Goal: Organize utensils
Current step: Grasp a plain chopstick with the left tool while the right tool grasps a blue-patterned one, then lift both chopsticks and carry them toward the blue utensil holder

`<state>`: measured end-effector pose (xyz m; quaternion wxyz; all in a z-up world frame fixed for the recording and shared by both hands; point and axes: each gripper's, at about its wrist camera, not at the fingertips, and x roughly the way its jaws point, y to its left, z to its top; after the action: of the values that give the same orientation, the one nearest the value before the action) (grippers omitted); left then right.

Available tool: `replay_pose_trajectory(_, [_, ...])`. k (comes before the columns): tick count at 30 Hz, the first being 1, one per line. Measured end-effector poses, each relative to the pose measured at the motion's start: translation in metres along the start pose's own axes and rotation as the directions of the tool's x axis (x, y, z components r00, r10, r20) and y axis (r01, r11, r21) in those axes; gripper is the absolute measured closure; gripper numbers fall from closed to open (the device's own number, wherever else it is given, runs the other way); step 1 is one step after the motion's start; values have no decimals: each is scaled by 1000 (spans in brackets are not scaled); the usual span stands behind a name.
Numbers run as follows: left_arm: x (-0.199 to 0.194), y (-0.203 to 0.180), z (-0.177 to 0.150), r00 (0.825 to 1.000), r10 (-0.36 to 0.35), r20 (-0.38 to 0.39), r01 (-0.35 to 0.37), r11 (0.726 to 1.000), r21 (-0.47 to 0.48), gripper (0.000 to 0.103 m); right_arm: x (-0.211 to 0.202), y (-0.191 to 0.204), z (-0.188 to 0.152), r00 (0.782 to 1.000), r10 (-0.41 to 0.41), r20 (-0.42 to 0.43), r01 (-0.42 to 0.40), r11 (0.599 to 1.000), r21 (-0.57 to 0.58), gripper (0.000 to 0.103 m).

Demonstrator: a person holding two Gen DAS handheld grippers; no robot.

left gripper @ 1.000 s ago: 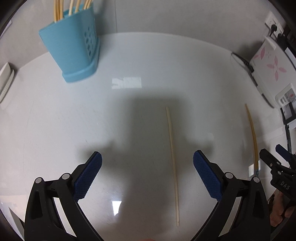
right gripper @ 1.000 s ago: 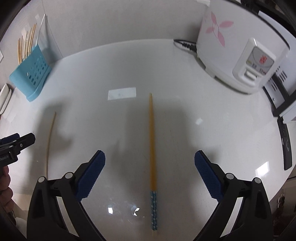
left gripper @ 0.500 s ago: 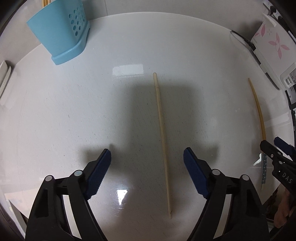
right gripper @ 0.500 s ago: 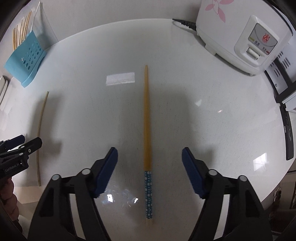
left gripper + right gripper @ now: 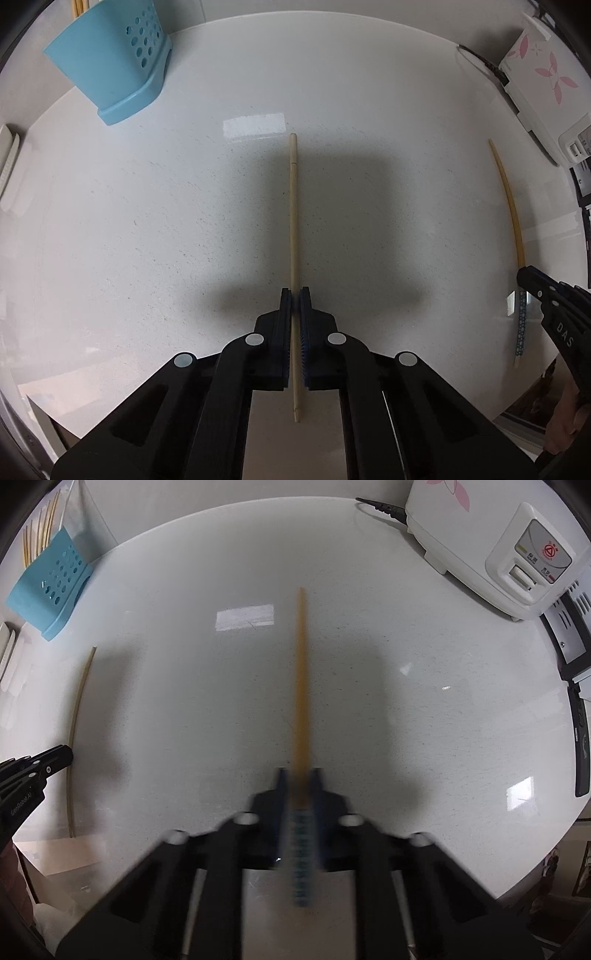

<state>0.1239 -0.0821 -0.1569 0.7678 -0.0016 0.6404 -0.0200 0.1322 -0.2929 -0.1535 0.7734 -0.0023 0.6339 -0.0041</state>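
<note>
Pale wooden chopstick (image 5: pixel 293 229) lies lengthwise at frame centre on the white worktop (image 5: pixel 147 240), clamped near its lower end between the fingers of the left gripper (image 5: pixel 294 295). An orange chopstick (image 5: pixel 302 686) with a blue patterned handle sits likewise at centre, gripped by the right gripper (image 5: pixel 300 775); that view is blurred. Judged step: pickup of both sticks. The next move calls for lifting them clear and carrying them to the blue holder (image 5: pixel 114 62) at upper left, which contains other sticks. Both are thin, straight and tapered.
</note>
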Motion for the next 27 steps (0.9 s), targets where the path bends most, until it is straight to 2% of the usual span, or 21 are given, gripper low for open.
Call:
replay_pose_trajectory(11, [-16, 17, 3, 999, -20, 46, 21, 1000, -15, 100, -8, -2, 1, 1000, 19, 20, -19, 999, 25, 96])
replay_pose_trajectory(21, [-45, 41, 2, 988, -57, 145, 63, 997, -35, 100, -35, 24, 13, 989, 68, 128, -69, 998, 2, 96])
replay_pose_trajectory(23, [-51, 51, 4, 984, -85, 157, 94, 994, -50, 100, -40, 31, 17, 986, 76, 147, -76, 997, -8, 96])
replay_pose_trajectory(27, [-70, 71, 5, 977, -74, 201, 88, 994, -63, 100, -54, 58, 28, 975, 100, 196, -95, 995, -35, 96])
